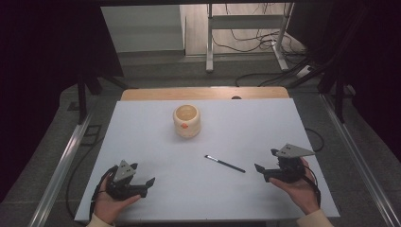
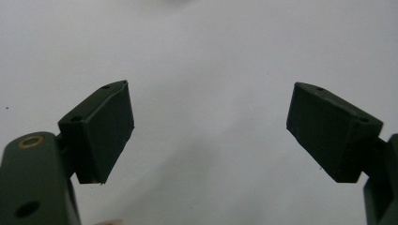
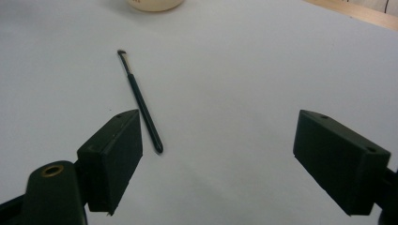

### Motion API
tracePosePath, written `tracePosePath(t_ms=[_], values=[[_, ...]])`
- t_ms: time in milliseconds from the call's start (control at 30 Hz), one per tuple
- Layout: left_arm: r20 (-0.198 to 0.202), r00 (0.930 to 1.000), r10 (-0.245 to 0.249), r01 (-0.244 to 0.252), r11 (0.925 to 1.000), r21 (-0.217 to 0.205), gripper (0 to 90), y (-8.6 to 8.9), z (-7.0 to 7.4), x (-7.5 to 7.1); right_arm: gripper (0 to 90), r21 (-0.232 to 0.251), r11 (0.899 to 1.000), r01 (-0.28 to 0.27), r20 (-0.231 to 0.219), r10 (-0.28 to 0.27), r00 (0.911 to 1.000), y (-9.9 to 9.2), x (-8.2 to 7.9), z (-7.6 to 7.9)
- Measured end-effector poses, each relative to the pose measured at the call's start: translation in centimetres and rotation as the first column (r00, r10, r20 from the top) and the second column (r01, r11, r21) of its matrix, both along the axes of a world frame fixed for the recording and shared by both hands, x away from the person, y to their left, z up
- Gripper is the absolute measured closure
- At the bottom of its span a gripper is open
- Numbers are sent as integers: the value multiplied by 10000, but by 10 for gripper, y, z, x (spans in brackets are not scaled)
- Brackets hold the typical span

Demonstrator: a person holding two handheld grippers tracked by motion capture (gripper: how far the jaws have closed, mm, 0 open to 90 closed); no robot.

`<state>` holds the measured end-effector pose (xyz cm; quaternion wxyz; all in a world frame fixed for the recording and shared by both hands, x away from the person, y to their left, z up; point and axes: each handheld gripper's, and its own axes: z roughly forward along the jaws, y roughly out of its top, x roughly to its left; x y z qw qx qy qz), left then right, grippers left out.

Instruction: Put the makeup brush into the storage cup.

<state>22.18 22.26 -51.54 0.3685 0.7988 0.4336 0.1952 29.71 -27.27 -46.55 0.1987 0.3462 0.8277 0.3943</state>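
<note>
Both your grippers, left gripper [image 1: 150, 181] and right gripper [image 1: 257, 168], rest low with jaws spread and empty, while the thin brush [image 1: 225, 163] lies untouched between them, short of the cup [image 1: 186, 120], everything ahead.

Top edge of the right gripper view slices off the cream pot [image 3: 155, 4], leaving just its base. In the left gripper view, a pale blur at top centre can't be identified. The pen's [image 1: 225, 163] tip is too small to read from the high view.
</note>
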Motion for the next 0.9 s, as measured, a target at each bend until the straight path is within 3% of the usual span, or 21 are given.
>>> tracePosePath(t_ms=[900], values=[[-2, 10000, -40, 40, 10000, -38, 156, 1, 0, 1, 168, -420, 9962, -766, -280, 755, 9968, 35, 14, 11]])
